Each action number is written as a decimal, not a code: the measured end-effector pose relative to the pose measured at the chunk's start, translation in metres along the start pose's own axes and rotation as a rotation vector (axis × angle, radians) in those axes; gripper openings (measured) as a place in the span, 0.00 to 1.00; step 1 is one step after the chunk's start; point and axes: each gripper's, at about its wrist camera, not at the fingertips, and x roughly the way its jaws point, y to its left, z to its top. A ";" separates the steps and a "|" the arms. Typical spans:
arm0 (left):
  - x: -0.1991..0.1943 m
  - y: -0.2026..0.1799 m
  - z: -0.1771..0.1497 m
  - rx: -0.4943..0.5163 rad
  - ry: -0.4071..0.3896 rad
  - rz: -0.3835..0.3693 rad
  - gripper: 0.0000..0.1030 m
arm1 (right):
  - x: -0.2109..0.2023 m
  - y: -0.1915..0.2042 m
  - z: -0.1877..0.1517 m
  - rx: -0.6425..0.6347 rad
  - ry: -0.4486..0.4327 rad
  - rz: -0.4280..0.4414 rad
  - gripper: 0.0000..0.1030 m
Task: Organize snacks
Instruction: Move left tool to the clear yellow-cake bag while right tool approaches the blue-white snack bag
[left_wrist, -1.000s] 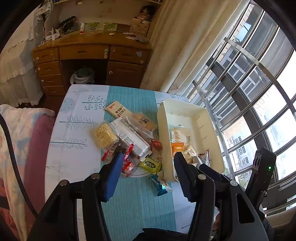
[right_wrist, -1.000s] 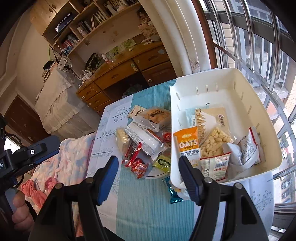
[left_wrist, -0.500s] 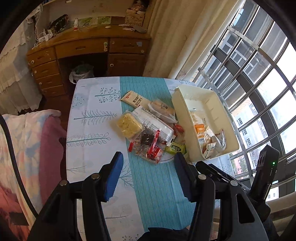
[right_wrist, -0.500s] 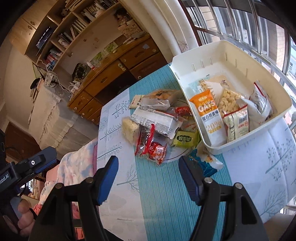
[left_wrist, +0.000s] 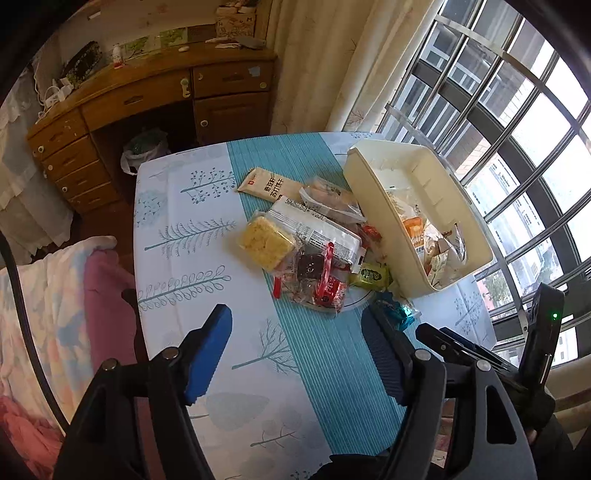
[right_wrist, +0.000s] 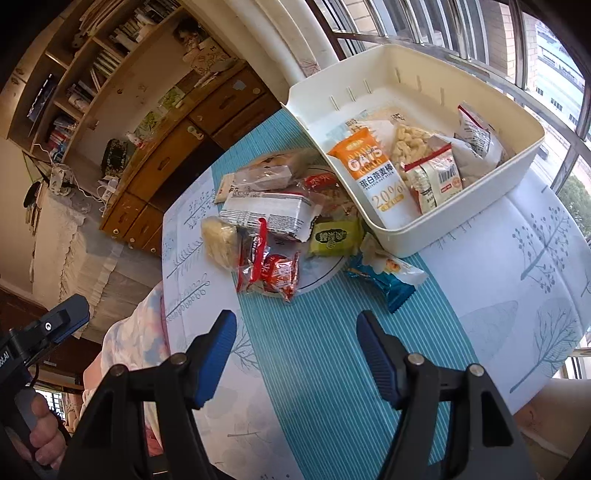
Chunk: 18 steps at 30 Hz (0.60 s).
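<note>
A cream bin (left_wrist: 384, 177) (right_wrist: 317, 110) on the table holds several packets, among them an orange oats packet (right_wrist: 369, 166). Left of it lies a heap of loose snacks: a yellow cake (left_wrist: 264, 242), a white wrapped bar (left_wrist: 317, 229), red packets (right_wrist: 275, 271), a green packet (right_wrist: 334, 236) and a blue packet (right_wrist: 388, 275). My left gripper (left_wrist: 297, 332) hovers over the bare cloth in front of the heap, its jaws opening with nothing between them. My right gripper (right_wrist: 295, 334) stands open and empty, just short of the red and blue packets.
The table (left_wrist: 177, 236) has a white leaf-print cloth with a teal striped runner (left_wrist: 314, 362). A wooden desk (left_wrist: 147, 99) stands behind it, a barred window (left_wrist: 509, 122) to the right, and a floral blanket (left_wrist: 48, 295) to the left. A hand (right_wrist: 40, 435) grips the left gripper's handle.
Both grippers have rolled and drawn back and down, so the heap and bin sit farther ahead and more bare cloth shows. The left jaws stand wider than before.
</note>
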 end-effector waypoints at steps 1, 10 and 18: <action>0.004 0.000 0.003 0.008 0.006 0.005 0.71 | 0.001 -0.003 -0.001 0.006 0.001 -0.009 0.66; 0.052 0.002 0.028 0.079 0.089 0.031 0.82 | 0.023 -0.033 -0.004 0.010 0.043 -0.096 0.66; 0.110 0.014 0.047 0.114 0.183 0.045 0.86 | 0.047 -0.036 -0.005 -0.132 0.067 -0.196 0.71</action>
